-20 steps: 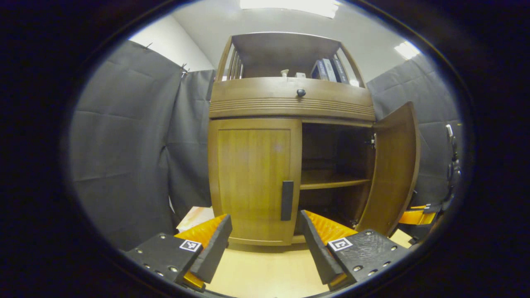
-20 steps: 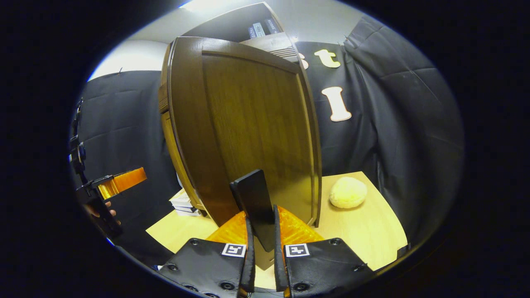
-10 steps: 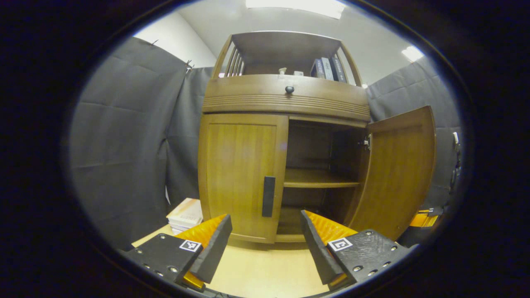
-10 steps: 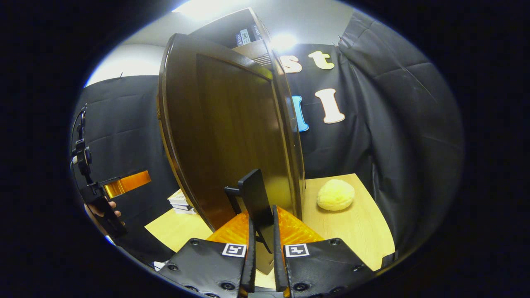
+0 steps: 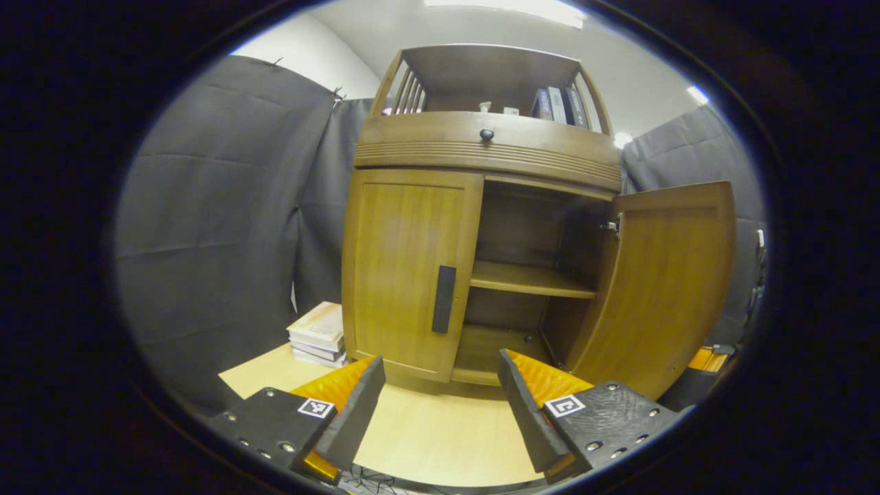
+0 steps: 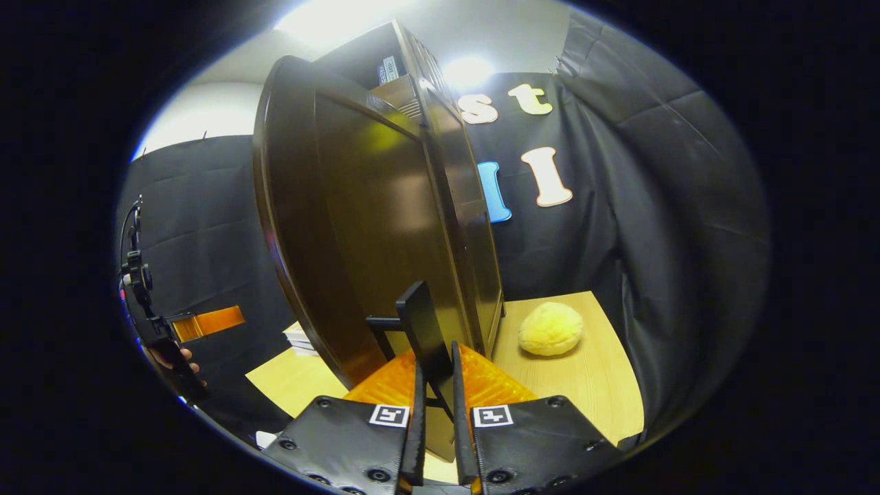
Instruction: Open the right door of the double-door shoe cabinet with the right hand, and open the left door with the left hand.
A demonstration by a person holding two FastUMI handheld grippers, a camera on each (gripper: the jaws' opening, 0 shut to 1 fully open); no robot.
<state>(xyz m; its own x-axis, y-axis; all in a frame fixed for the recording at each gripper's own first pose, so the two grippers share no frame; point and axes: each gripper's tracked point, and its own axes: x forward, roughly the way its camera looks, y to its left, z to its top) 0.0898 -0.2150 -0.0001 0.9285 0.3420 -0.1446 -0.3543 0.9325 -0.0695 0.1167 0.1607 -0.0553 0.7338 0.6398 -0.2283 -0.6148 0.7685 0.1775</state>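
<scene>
The wooden shoe cabinet (image 5: 481,155) stands on the pale table. Its right door (image 5: 663,282) is swung wide open, showing an inner shelf (image 5: 529,278). The left door (image 5: 405,268) is closed, with a black vertical handle (image 5: 443,299). My left gripper (image 5: 440,405) is open, low in front of the cabinet and short of that handle. In the right gripper view, my right gripper (image 6: 434,405) is shut on the black handle (image 6: 423,330) of the right door (image 6: 371,220), whose outer face stands close ahead. The left gripper (image 6: 199,322) shows far off at the left, held by a hand.
A stack of books (image 5: 318,333) lies on the table left of the cabinet. A yellow fluffy ball (image 6: 550,328) rests on the table (image 6: 591,378) right of the open door. Books stand on the cabinet's top shelf (image 5: 560,103). Black cloth walls surround the booth.
The right door has swung further open with my right gripper still on its handle. My left gripper has pulled back a little, so the cabinet sits higher and farther off.
</scene>
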